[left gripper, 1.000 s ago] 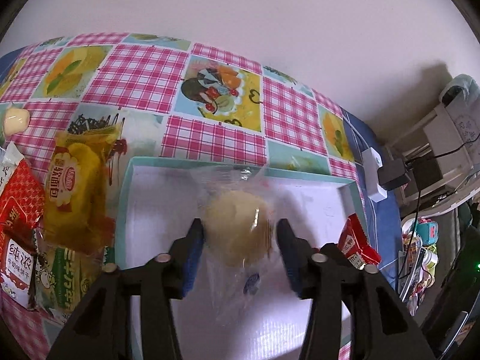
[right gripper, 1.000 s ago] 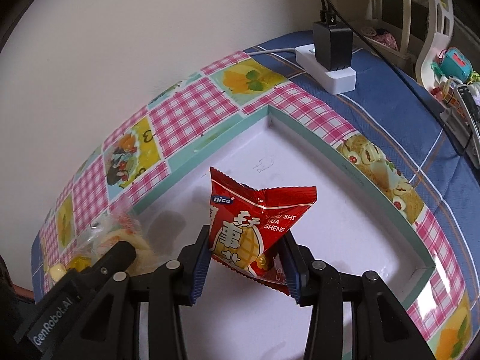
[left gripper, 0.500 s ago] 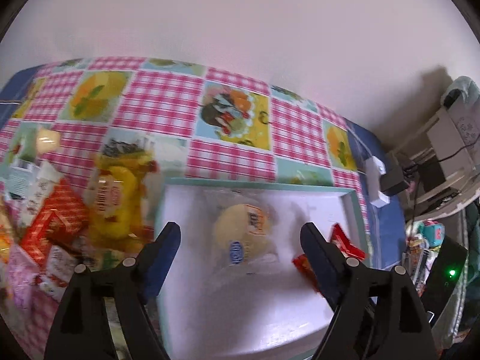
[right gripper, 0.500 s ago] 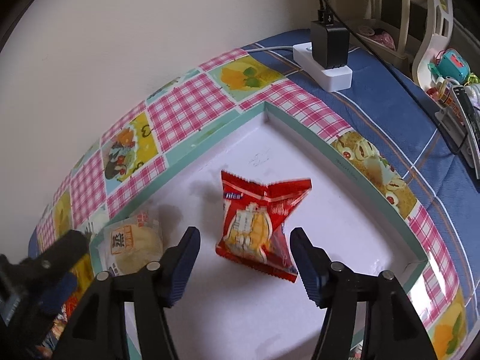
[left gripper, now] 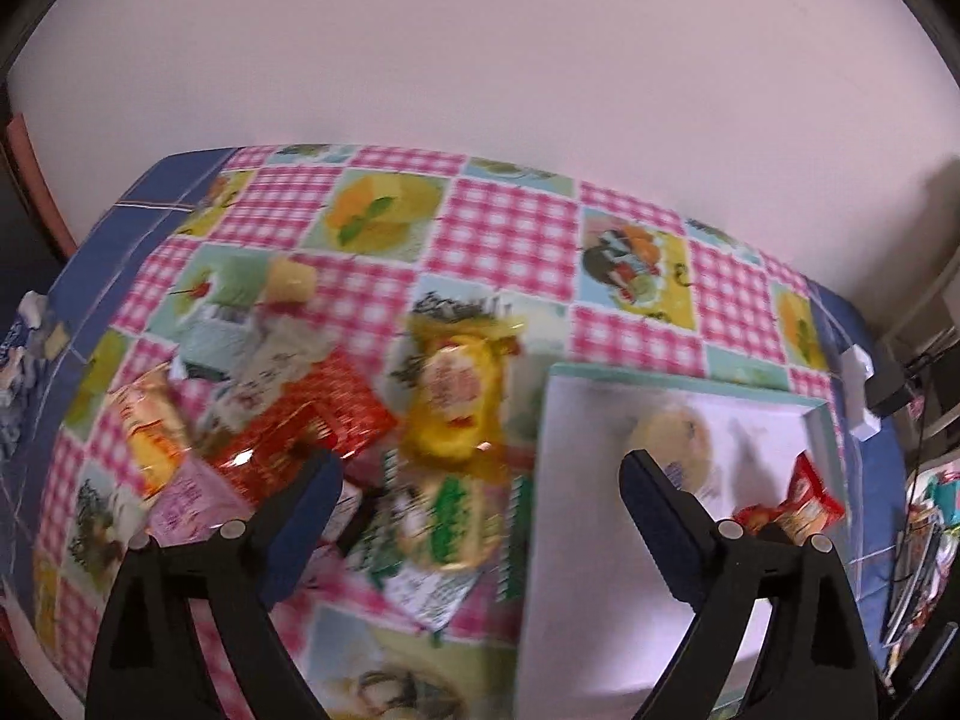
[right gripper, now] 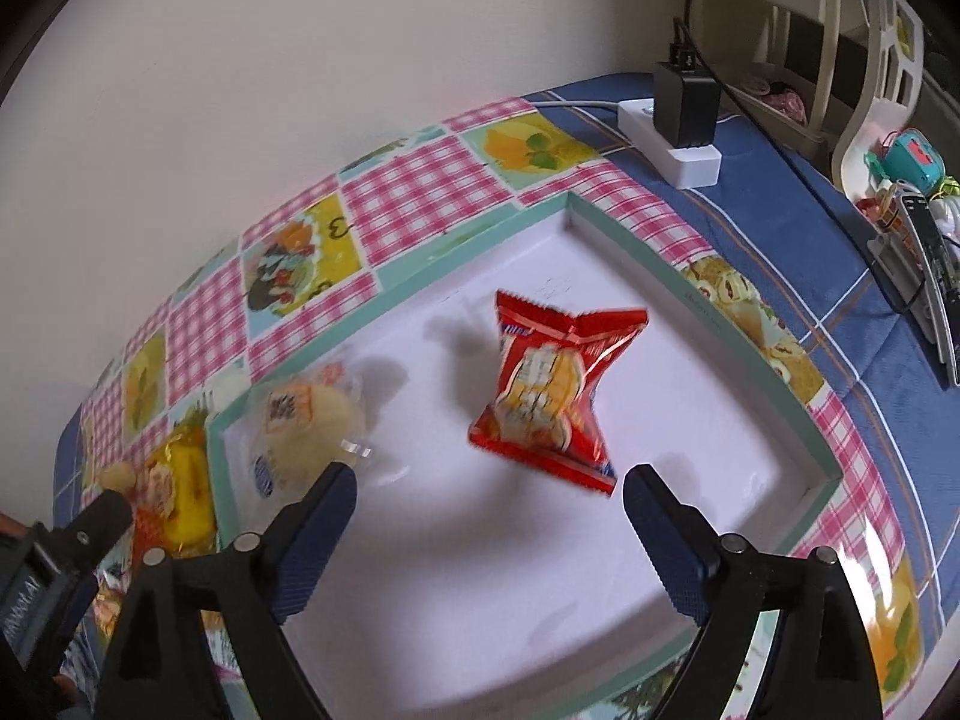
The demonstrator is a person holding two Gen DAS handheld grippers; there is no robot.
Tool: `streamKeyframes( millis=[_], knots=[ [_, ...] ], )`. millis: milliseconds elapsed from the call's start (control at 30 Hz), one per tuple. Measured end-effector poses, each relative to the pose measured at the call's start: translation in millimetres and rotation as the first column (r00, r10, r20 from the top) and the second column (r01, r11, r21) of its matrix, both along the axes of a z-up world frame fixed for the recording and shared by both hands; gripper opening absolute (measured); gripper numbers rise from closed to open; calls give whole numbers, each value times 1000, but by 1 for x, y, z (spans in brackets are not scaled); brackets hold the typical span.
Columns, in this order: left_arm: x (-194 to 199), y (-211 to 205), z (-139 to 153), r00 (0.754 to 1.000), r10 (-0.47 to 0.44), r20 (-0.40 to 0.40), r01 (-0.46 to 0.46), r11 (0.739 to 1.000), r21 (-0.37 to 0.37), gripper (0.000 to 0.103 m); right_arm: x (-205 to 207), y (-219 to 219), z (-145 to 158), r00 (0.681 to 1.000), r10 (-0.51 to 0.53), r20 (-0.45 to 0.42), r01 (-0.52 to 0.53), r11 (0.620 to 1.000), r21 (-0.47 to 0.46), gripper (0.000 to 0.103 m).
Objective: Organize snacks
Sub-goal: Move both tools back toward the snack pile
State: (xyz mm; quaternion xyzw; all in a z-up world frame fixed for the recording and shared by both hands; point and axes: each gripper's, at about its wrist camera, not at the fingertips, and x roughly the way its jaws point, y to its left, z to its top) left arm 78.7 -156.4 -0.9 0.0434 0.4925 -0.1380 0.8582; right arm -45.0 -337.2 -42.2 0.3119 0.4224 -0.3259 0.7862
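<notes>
Both tools spreading, empty; only left view shows snack pile [left gripper: 336,450] outside tray [left gripper: 660,375].

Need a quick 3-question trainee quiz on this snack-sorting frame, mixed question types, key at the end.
1. True or false: the red snack packet lies inside the white tray.
2. Multiple choice: what is between the fingers of the right gripper? A) the red packet B) the round pastry in clear wrap C) nothing
3. Short answer: in the left wrist view, on which side of the tray does the pile of loose snacks lie?

Key
1. True. It rests on the tray floor.
2. C. The jaws are opening and the packet lies beyond the fingertips.
3. To the tray's left, on the checked tablecloth; the left gripper, also opening, holds nothing.
</notes>
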Motion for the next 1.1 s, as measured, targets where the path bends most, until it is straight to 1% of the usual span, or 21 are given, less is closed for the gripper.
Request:
streamKeyframes(
  millis=[167,200,233,400,533,667,800,867,1100],
  knots=[
    [-12,25,2,998,36,50,-38,998,51,94,-5,19,8,999,40,-14,-41,998,-43,94],
    [-14,30,1,998,43,55,-47,997,67,94,-6,23,9,999,44,-12,-45,998,-44,99],
    [-16,34,-1,997,51,54,-55,995,79,94,-9,27,11,999,48,-5,-48,998,-43,102],
    [-23,55,-5,995,94,20,-96,991,96,94,-18,44,15,997,77,9,-76,996,-40,102],
    [-33,71,-5,993,117,22,-119,984,131,94,-26,60,20,995,103,12,-103,993,-55,102],
    [-40,84,-4,991,132,16,-133,981,138,94,-36,75,24,992,125,20,-123,990,-65,103],
    [-47,96,-1,990,141,30,-144,976,162,94,-46,86,24,989,143,25,-141,988,-64,103],
    [-50,101,0,989,142,32,-145,976,161,94,-50,92,24,988,153,34,-151,987,-62,103],
    [-56,120,3,986,165,27,-168,973,156,94,-58,103,28,980,173,95,-170,985,-39,103]
  ],
)
